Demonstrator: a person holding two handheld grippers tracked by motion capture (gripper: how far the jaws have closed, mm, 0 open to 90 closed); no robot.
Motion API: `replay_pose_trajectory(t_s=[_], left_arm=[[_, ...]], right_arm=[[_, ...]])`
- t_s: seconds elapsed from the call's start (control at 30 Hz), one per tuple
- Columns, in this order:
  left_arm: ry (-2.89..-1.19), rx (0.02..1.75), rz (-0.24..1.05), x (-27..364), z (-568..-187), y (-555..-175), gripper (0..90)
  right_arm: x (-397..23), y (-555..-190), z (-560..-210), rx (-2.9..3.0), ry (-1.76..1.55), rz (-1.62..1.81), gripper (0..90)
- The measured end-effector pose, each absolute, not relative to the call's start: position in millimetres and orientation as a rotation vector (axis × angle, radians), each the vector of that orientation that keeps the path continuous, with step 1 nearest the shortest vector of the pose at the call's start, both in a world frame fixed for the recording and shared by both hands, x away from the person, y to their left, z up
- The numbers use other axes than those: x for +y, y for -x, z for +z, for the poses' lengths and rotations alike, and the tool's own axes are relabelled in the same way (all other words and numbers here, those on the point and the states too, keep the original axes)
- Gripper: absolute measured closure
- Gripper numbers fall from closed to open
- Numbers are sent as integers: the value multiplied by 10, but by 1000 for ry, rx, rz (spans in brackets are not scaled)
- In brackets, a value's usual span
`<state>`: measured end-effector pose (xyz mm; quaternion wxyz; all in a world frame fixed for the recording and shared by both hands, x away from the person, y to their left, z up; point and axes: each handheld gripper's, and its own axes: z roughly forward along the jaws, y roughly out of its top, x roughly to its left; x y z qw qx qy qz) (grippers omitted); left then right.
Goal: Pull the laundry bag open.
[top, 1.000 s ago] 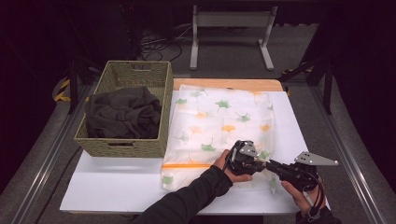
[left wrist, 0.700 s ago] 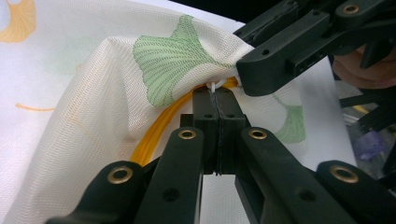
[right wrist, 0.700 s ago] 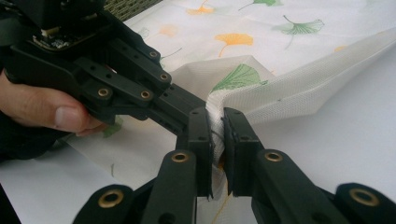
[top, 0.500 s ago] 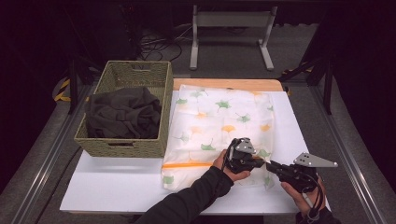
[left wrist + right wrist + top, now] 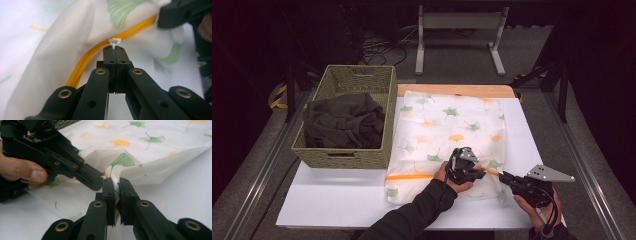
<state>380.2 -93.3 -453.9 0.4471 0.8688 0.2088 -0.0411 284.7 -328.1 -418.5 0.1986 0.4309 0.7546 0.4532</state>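
Note:
A white fabric bag printed with green and orange leaves lies flat on the white board. An orange zipper runs across the bag's near end. My left gripper is shut on the small white zipper pull, pinched at the jaw tips against the orange zipper. My right gripper is just to its right, shut on a raised fold of the bag's fabric. In the right gripper view the left gripper nearly touches my jaws.
A woven green basket holding a dark crumpled cloth stands to the left of the bag. A metal stand is beyond the table's far edge. Bare white board lies along the front left.
The left gripper has edged slightly to the left along the zipper. The right gripper has stayed where it was.

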Motion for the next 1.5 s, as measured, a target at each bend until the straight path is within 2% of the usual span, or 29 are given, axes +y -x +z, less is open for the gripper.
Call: replay_pose_trajectory(t_s=[0.37, 0.53, 0.63, 0.87, 1.5], left_arm=[[-2200, 632, -46, -364, -4554, -3798, 899], [-2217, 673, 10, -6, -4565, -3761, 899], [-2248, 660, 94, 205, -4558, -3712, 899], [-2246, 710, 133, 580, -4549, -3693, 899], [-2274, 800, 227, 1290, -4576, -3556, 899]], right_arm=[[-3341, -2841, -4187, 2024, -1241, 1249, 849], [-3371, -2856, -4200, 2007, -1264, 1241, 849], [-3388, -2868, -4213, 1999, -1289, 1236, 849], [-3397, -2901, -4250, 1998, -1321, 1194, 849], [-3440, -2952, -4326, 1980, -1369, 1112, 849]])
